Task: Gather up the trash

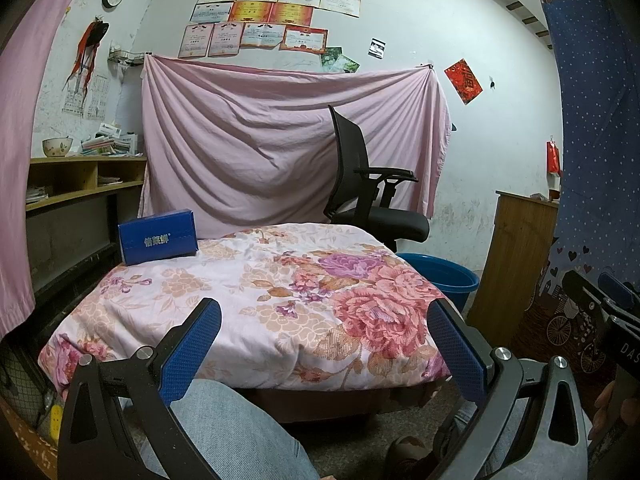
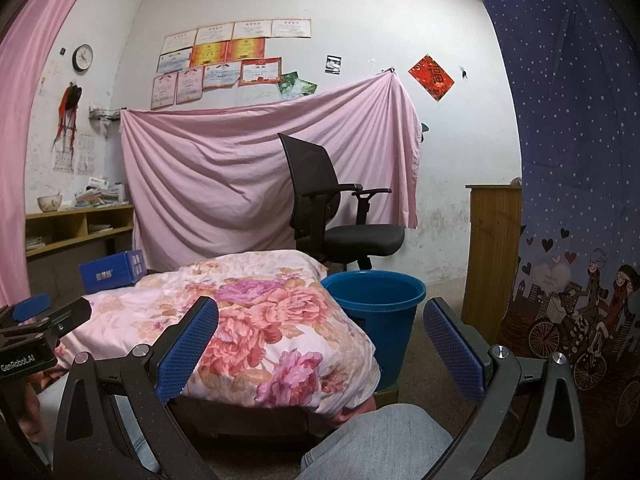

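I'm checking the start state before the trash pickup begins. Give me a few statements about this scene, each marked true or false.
1. Both grippers are open and empty. True: left gripper, right gripper.
2. The blue box lies in the bucket. False: it rests on the floral cloth.
3. The blue bucket stands on the floor beside the covered surface. True.
4. The office chair is red. False: it is black.
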